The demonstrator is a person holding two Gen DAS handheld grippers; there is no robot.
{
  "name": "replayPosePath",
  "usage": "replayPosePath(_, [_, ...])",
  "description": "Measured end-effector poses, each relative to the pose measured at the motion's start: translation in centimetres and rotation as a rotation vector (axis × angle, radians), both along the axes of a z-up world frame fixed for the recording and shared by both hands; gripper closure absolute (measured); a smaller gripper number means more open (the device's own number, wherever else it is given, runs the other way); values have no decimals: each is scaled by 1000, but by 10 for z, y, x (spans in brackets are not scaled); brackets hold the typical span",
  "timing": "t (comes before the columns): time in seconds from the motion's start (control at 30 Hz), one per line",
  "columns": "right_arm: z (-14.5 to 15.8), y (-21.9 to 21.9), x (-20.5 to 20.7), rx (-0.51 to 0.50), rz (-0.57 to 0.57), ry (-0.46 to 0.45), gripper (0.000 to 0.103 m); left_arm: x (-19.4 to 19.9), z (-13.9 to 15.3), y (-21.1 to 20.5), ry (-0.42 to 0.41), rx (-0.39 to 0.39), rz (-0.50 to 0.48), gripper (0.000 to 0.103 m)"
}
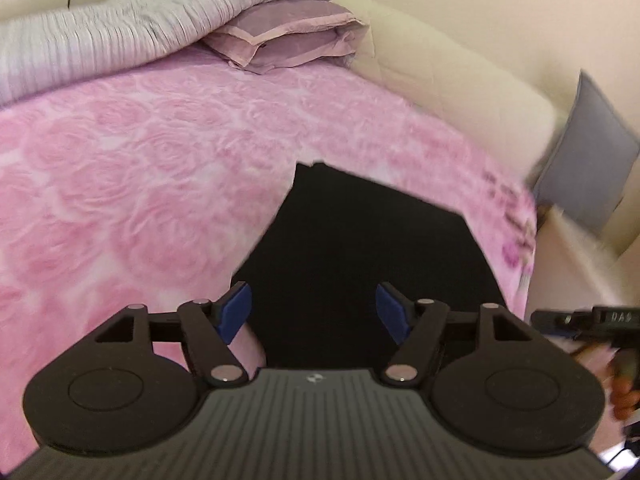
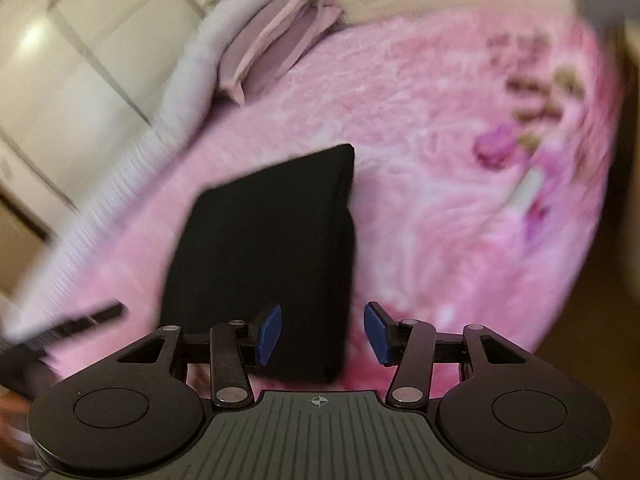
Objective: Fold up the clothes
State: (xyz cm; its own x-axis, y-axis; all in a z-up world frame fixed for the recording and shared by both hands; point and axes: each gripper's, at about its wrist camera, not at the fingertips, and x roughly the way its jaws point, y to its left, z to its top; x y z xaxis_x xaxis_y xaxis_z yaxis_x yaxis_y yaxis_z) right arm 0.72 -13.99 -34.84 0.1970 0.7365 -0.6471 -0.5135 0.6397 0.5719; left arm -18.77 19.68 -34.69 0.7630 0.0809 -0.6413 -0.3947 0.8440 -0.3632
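Observation:
A black garment (image 1: 360, 248) lies flat on the pink rose-patterned blanket (image 1: 140, 184), folded into a neat dark block. My left gripper (image 1: 314, 312) hovers over its near end, blue pads wide apart, nothing between them. In the right wrist view the same black garment (image 2: 264, 248) appears as a tall folded rectangle. My right gripper (image 2: 322, 334) is open above its near right corner, pads clear of the cloth. The right gripper (image 1: 580, 322) also shows at the right edge of the left wrist view, and the left gripper (image 2: 72, 326) at the left edge of the right wrist view.
A grey ribbed quilt (image 1: 120, 28) and a folded mauve pillowcase stack (image 1: 288, 40) lie at the far end of the bed. A cream headboard (image 1: 460, 80) and a grey cushion (image 1: 588, 152) stand at the right. Cream wardrobe doors (image 2: 80, 60) stand beyond the bed.

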Motion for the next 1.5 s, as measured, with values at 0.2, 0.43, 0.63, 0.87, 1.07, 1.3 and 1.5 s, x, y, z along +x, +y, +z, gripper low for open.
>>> replayPosePath(0.2, [-32, 30, 54, 66, -10, 145, 37, 45, -42, 59, -30, -202, -18, 37])
replayPosePath(0.43, [-61, 66, 95, 165, 6, 257, 37, 83, -88, 93, -89, -435, -116, 36])
replayPosePath(0.63, [-74, 95, 113, 221, 116, 316, 37, 104, -96, 82, -117, -494, -205, 41])
replayPosePath(0.87, [-74, 117, 109, 135, 161, 297, 71, 108, -93, 68, -78, -497, -155, 82])
replayPosePath(1.07, [-33, 118, 95, 163, 169, 372, 82, 64, -42, 57, -115, -535, -54, 86])
replayPosePath(1.3, [77, 156, 29, 129, 376, 442, 83, -76, 79, 28, -161, -515, 205, 86])
replayPosePath(1.5, [164, 207, -72, 114, 679, 502, 83, -239, 188, -26, -206, -425, 519, 86])
